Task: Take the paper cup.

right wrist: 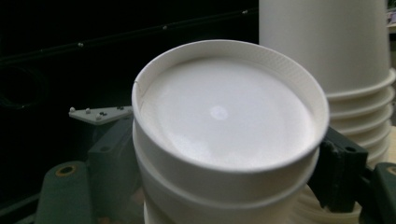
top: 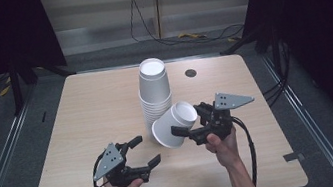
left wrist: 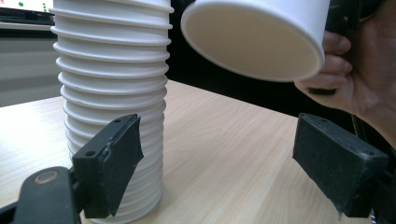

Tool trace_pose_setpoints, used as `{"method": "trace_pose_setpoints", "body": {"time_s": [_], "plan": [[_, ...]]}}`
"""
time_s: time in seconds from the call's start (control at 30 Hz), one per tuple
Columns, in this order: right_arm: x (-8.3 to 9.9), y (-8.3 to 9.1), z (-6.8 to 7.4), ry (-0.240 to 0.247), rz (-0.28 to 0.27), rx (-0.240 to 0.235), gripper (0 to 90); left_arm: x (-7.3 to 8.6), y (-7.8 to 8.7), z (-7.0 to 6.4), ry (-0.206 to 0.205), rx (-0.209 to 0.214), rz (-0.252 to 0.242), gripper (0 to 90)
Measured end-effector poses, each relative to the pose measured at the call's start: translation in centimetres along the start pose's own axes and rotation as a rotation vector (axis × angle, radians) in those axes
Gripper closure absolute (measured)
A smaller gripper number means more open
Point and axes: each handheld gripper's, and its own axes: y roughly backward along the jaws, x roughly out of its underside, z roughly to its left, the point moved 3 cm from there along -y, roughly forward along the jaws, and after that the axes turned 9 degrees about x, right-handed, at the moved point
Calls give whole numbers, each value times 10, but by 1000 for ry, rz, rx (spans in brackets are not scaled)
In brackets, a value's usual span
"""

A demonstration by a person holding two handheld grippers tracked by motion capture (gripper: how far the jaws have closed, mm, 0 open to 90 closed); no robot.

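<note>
A pale wooden worktop seen from above, with two hand-held grippers coming in from the near edge. At the left, the left hand-held gripper hovers low over the worktop with its two black jaws spread wide and nothing between them; its own view looks past those jaws at the foot of the stack. In the middle stands one stack of white paper cups nested upside down, base on top; roughly a dozen rims show down its side in the left gripper view, though an exact count is hard to make. To the right of the stack, touching or just beside its lower part, the right hand-held gripper clamps one loose cup by its sides, tilted and lifted off the worktop, its open mouth facing the left gripper. In the right gripper view two rims show on the held piece, so it may be two nested cups. No brand, label or writing can be read on any cup
</note>
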Motion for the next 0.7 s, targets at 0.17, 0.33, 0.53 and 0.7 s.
{"method": "trace_pose_setpoints", "body": {"time_s": [0.17, 0.33, 0.53, 0.7], "plan": [[14, -6, -2, -6, 12, -26, 221, -2, -1, -2, -19, 21, 17, 155], [24, -7, -6, -23, 21, -36, 222, -3, -4, -3, -36, 53, 30, 154], [32, -8, -6, -27, 33, -62, 222, -5, -5, -3, -22, 48, 19, 153], [39, -11, -7, -27, 67, -68, 223, -6, -8, -3, -21, 60, 23, 151]]}}
